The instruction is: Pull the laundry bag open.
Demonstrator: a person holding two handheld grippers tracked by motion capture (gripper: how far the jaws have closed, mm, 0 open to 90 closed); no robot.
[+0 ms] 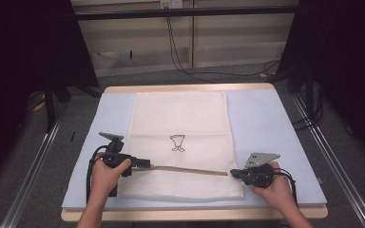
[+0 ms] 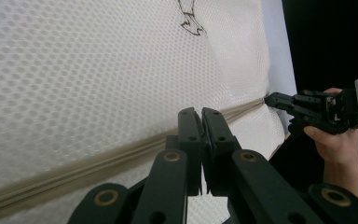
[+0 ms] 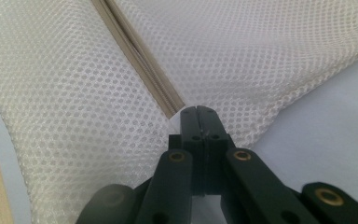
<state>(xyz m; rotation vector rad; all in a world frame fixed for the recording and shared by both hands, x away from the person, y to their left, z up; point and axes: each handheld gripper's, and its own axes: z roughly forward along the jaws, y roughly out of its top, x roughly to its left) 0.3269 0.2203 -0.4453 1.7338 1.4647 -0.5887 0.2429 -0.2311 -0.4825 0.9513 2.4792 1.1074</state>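
Observation:
A white mesh bag (image 1: 180,118) with a small black drawing lies flat on the pale blue mat (image 1: 261,118). A beige zipper (image 1: 190,169) runs across its near part. My left gripper (image 1: 147,164) lies over the zipper's left stretch with its jaws pressed together on the zipper (image 2: 121,156); the tips hide the exact spot pinched. My right gripper (image 1: 233,173) is shut on the bag at the zipper's right end (image 3: 170,105), where the mesh (image 2: 242,93) is drawn to a point. Seen from the left gripper view, the right gripper (image 2: 272,99) is at the far right.
The mat covers a wooden table (image 1: 190,88) with metal rails (image 1: 33,166) on the floor at both sides. Black cables (image 1: 180,57) trail on the floor behind the table. Dark curtains hang at the left and right.

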